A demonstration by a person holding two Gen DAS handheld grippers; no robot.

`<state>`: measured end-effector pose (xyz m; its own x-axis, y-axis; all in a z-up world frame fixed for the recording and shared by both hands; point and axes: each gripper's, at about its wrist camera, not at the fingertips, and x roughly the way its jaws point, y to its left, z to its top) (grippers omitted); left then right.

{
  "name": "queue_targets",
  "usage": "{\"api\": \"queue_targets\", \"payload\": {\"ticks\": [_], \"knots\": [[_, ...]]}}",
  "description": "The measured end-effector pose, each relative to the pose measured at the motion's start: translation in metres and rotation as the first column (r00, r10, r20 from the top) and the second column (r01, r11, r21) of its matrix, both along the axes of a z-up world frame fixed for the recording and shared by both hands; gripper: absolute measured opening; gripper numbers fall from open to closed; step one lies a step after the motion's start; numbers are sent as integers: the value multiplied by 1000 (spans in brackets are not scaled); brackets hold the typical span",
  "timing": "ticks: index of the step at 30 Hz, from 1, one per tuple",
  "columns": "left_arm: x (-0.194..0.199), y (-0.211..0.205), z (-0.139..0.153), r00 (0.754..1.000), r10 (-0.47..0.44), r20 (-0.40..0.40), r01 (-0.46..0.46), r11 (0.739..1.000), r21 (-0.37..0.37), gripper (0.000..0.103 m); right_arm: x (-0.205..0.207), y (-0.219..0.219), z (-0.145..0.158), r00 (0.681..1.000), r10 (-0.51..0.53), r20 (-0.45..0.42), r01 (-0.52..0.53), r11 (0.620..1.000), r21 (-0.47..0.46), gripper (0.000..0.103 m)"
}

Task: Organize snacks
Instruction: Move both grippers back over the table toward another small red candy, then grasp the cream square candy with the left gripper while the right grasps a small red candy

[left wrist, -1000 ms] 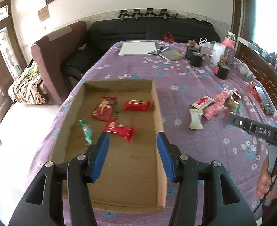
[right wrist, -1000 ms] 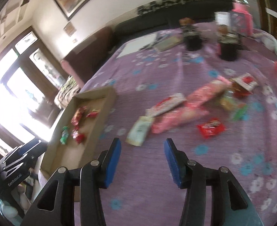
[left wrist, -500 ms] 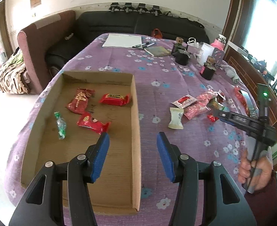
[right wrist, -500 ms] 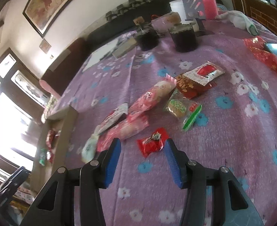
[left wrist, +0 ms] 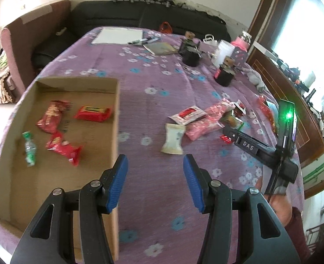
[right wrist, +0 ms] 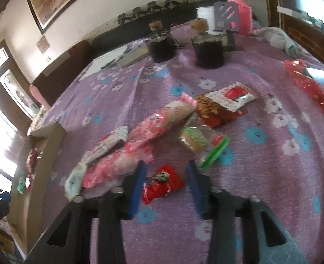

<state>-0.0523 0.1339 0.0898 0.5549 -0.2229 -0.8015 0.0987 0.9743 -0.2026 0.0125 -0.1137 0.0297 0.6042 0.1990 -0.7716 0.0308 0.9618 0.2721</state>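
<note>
Right gripper (right wrist: 165, 181): jaws just closing around small red packet (right wrist: 162, 183) — pads not yet touching.
Left gripper (left wrist: 155, 181): fingers spread, empty — beside cardboard box (left wrist: 115, 118).

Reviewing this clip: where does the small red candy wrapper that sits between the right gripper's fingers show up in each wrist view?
Left wrist view: the small red candy wrapper is right of centre, mostly hidden behind the tip of the right gripper.
Right wrist view: it lies low in the middle, between the blue fingers, whose jaws have just been closing.
Shared landmark: the long pink packet, right beside it in both views.
</note>
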Motion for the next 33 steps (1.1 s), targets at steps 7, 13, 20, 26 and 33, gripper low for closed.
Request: {"api": "queue_targets", "payload": {"ticks": [7, 13, 20, 26, 33], "knots": [[39, -36, -20, 997, -43, -68, 42, 999, -16, 51, -7, -11, 0, 1000, 3, -13, -2, 999, 47, 29], [69, -57, -47, 990, -77, -118, 83, 995, 50, 50, -8, -15, 0, 1000, 0, -18, 1, 998, 70, 28], [87, -58, -67, 989, -46, -138, 59, 995, 86, 50, -8, -14, 0, 1000, -1, -16, 2, 998, 55, 28], [86, -69, -68, 993, -71, -99, 86, 983, 161, 35, -7, -10, 0, 1000, 1, -15, 0, 999, 35, 28], [69, -69, -61, 991, -97, -96, 109, 986, 124, 30, -11, -6, 3, 1000, 9, -8, -9, 999, 35, 22]]}}
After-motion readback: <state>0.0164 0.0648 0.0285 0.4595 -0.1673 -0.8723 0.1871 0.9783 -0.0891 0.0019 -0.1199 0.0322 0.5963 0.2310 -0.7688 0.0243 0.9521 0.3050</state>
